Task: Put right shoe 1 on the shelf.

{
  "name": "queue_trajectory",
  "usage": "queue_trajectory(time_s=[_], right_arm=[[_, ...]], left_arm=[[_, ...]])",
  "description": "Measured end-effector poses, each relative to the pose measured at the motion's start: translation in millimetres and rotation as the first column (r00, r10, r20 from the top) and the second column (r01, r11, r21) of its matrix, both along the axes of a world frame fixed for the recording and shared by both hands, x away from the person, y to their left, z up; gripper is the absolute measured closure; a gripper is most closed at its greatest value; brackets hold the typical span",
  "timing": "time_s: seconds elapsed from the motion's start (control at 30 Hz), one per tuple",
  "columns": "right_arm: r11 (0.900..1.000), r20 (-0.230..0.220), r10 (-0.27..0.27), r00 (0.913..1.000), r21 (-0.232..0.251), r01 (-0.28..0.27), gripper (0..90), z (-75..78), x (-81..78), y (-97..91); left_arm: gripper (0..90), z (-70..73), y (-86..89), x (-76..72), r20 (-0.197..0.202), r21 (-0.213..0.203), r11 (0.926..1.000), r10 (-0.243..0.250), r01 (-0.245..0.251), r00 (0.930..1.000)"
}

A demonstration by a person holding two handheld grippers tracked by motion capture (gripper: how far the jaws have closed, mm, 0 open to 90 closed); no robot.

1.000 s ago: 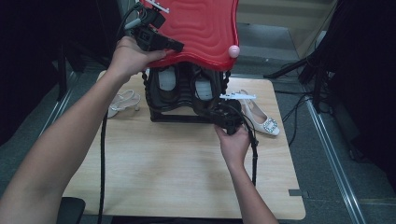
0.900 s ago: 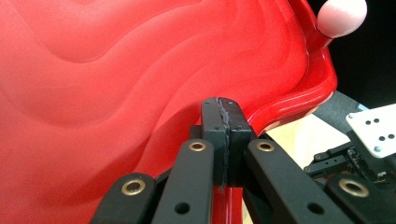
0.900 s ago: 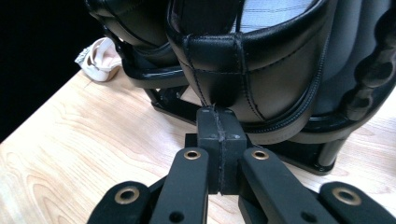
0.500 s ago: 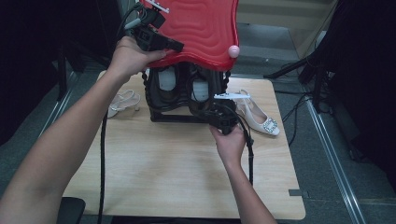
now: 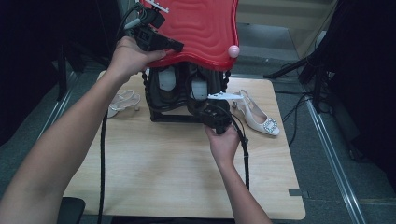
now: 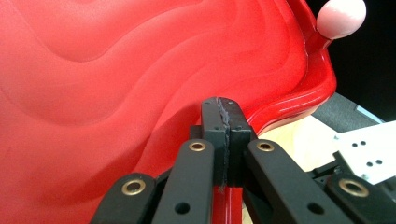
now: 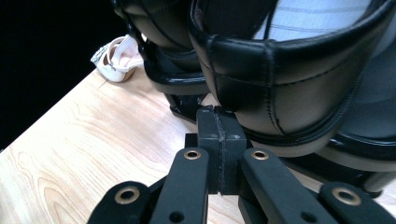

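Holding the red lid (image 5: 196, 28) raised at the frame's top centre, left gripper (image 5: 156, 39) clamped on its edge, right gripper (image 7: 219, 135) pressed together against the black shoes (image 5: 180, 84) at centre, white heels (image 5: 259, 119) at right.

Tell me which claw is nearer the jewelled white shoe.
Right. The right claw sits at the black shoes, just beside the jewelled white shoe; the left claw is up at the red lid.

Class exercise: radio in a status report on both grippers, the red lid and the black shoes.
Left gripper shut, at red lid rim, lid raised. Right gripper shut, against black shoe in box. White heeled shoes aside, nothing blocking.
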State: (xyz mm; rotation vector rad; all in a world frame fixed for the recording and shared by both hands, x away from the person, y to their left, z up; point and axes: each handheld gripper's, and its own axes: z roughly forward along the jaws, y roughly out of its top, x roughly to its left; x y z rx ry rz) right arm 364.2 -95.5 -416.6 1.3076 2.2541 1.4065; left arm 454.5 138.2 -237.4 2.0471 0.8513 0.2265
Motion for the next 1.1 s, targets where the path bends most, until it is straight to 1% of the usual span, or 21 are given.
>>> queue_trajectory(time_s=[0.07,0.13,0.17,0.3,0.37,0.43,0.57,0.6,0.63,0.7,0.73,0.77,0.8,0.87,1.0,1.07,1.1], right_arm=[[1.0000,0.007,-0.005,1.0000,0.000,0.005,90.0,1.5,-0.7,-3.7],[0.9997,0.018,-0.016,0.9997,-0.019,0.017,90.0,1.5,-1.6,-5.7],[0.9995,0.021,-0.022,0.9995,-0.021,0.023,90.0,2.0,-1.9,-7.0],[0.9981,0.015,-0.058,0.9982,-0.020,0.058,90.0,2.9,-1.1,-14.4],[0.9968,0.024,-0.069,0.9973,-0.038,0.070,90.0,4.0,-0.8,-16.5],[0.9933,0.039,-0.096,0.9946,-0.060,0.099,90.0,5.0,-1.0,-19.6],[0.9934,0.037,-0.105,0.9938,-0.042,0.107,90.0,3.4,1.1,-27.5],[0.9921,0.049,-0.110,0.9927,-0.055,0.113,90.0,3.4,0.1,-25.9],[0.9913,0.052,-0.114,0.9921,-0.059,0.117,90.0,3.3,-0.7,-24.8],[0.9923,0.047,-0.113,0.9925,-0.046,0.115,90.0,2.3,-1.4,-24.3],[0.9930,0.037,-0.110,0.9932,-0.038,0.111,90.0,2.5,-1.2,-25.5],[0.9939,0.027,-0.106,0.9940,-0.029,0.106,90.0,2.7,-0.8,-27.0],[0.9951,0.027,-0.097,0.9949,-0.018,0.097,90.0,3.0,-0.8,-28.8],[0.9962,0.048,-0.087,0.9951,0.012,0.087,90.0,7.9,-4.0,-32.7],[0.9942,0.102,-0.092,0.9905,0.065,0.086,90.0,27.6,-9.8,-42.3],[0.9930,0.125,-0.102,0.9869,0.072,0.094,90.0,36.3,-10.1,-44.8],[0.9934,0.130,-0.104,0.9861,0.061,0.097,90.0,38.5,-9.0,-44.7]], left_arm=[[90.0,0.1,-0.3,-0.1,0.000,0.001,1.0000,0.001,-0.001,1.0000],[90.0,0.0,-0.3,-0.3,0.001,0.000,1.0000,0.000,0.000,1.0000],[90.0,0.1,-0.2,-0.3,0.000,0.001,1.0000,0.000,0.000,1.0000],[90.0,0.2,-0.4,-0.2,-0.001,0.001,1.0000,0.001,-0.001,1.0000],[90.0,0.3,-0.3,-0.3,-0.001,0.002,1.0000,0.002,-0.002,1.0000],[90.0,0.2,-0.6,-0.3,0.000,0.003,1.0000,0.003,-0.003,1.0000],[90.0,0.4,-1.5,-0.3,0.003,0.006,1.0000,0.004,-0.004,1.0000],[90.0,0.3,-1.4,-0.2,0.004,0.007,1.0000,0.003,-0.003,1.0000],[90.0,0.2,-1.0,-0.1,0.007,0.007,1.0000,0.002,-0.002,1.0000],[90.0,0.2,-1.1,-0.2,0.008,0.007,1.0000,0.002,-0.002,1.0000],[90.0,0.1,-1.3,-0.3,0.009,0.007,1.0000,0.002,-0.002,1.0000],[90.0,0.1,-1.5,-0.3,0.010,0.008,1.0000,0.002,-0.002,0.9999],[90.0,0.1,-1.6,-0.6,0.009,0.007,1.0000,0.004,-0.004,0.9999],[90.0,0.0,-1.2,-0.7,0.009,0.005,1.0000,0.004,-0.004,1.0000],[90.0,0.0,-1.5,-0.6,0.012,0.007,1.0000,0.003,-0.003,0.9999],[90.0,-0.1,-1.6,-0.8,0.013,0.006,1.0000,0.004,-0.004,0.9999],[90.0,-0.2,-1.4,-0.8,0.012,0.005,1.0000,0.004,-0.004,0.9999]])
